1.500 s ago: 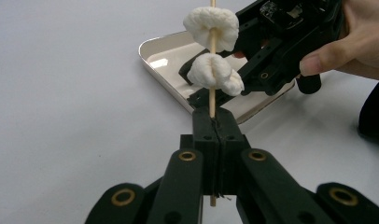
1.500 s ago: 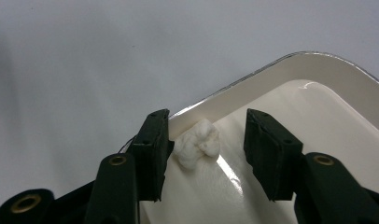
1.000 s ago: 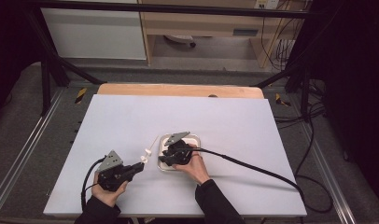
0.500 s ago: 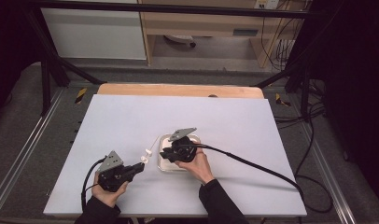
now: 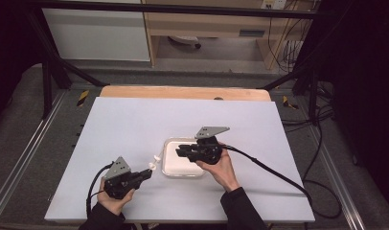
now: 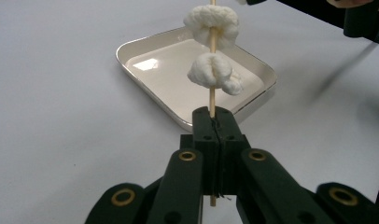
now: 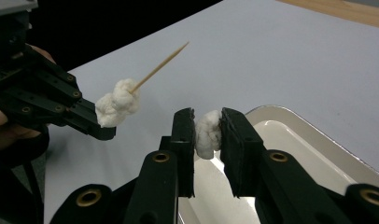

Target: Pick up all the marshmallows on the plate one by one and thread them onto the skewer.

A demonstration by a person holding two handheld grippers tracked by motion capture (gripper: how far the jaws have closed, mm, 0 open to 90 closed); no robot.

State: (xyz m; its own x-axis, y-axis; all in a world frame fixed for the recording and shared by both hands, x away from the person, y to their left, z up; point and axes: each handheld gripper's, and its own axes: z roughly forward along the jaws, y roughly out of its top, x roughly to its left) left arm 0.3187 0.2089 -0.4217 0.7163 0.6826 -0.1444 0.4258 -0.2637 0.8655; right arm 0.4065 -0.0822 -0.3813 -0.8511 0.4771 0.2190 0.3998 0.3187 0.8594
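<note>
Legible text, labels, brands, numbers: none. Signs: yellow-and-black hazard-striped tags (image 5: 83, 97) on the floor rails at either far corner of the counter (image 5: 135, 124), no wording on them. A small pale plate on the wooden cabinet (image 5: 252, 33) beyond the counter is too blurred to read.

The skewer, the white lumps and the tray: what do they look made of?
Skewer: pale, thin, pointed stick, probably bamboo or wood. White lumps: matte, puffy, creased, possibly marshmallow or dough; the right gripper dents one. Tray: glossy white with a reflective rim, maybe enamelled metal or ceramic.
</note>
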